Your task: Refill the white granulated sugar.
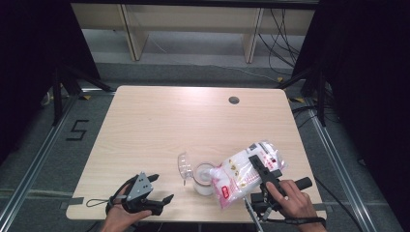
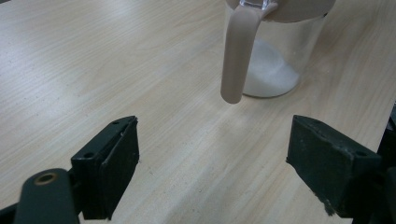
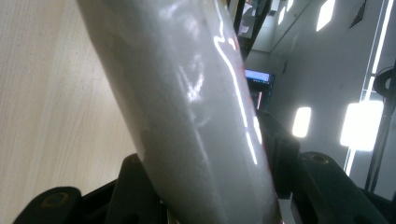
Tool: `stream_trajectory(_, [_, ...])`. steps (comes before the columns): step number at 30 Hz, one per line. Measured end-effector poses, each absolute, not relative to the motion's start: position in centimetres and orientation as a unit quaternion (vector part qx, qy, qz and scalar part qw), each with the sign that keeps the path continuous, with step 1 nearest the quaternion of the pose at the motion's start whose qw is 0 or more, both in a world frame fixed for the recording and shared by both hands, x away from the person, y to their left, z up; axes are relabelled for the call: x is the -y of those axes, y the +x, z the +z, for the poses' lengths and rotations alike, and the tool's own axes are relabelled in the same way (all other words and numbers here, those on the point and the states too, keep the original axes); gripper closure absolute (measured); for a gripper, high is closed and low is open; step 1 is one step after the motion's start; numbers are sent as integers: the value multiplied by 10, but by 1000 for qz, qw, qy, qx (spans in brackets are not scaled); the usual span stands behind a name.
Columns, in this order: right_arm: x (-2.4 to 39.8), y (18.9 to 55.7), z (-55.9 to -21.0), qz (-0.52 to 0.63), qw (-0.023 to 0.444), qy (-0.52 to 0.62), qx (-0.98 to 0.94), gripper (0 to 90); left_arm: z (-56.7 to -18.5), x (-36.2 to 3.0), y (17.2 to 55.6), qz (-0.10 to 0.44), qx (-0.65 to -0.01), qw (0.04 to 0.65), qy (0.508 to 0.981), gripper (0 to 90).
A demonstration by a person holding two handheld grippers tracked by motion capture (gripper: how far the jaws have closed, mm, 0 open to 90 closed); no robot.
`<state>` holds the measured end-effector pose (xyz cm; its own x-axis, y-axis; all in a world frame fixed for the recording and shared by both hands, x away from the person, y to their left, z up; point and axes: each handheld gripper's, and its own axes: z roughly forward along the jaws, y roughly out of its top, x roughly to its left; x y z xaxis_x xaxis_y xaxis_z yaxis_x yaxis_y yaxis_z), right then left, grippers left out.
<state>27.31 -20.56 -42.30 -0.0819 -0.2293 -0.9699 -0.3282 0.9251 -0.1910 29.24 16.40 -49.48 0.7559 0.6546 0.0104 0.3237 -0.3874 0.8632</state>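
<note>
Wooden table [image 1: 159, 121], near its front edge a white plastic bag [image 1: 244, 174] tilted over a clear jug [image 1: 203, 178] holding white powder. Right gripper [image 1: 258, 169] jaws clamped on bag; left gripper [image 1: 162, 191] jaws wide open, holding nothing, left of jug.
</note>
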Motion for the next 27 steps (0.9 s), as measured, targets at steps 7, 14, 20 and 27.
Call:
stream_trajectory(7, [213, 271, -423, 39, 654, -176, -735, 591, -495, -163, 292, 175, -305, 466, 812, 164])
stream_trajectory(14, [208, 270, -426, 48, 647, -177, -740, 599, -494, -165, 294, 178, -291, 460, 820, 164])
stream_trajectory(20, [213, 270, -431, 82, 635, -127, -757, 604, -494, -165, 293, 180, -292, 460, 819, 164])
stream_trajectory(27, [213, 273, -429, 78, 635, -156, -753, 606, -494, -165, 293, 178, -292, 464, 817, 164])
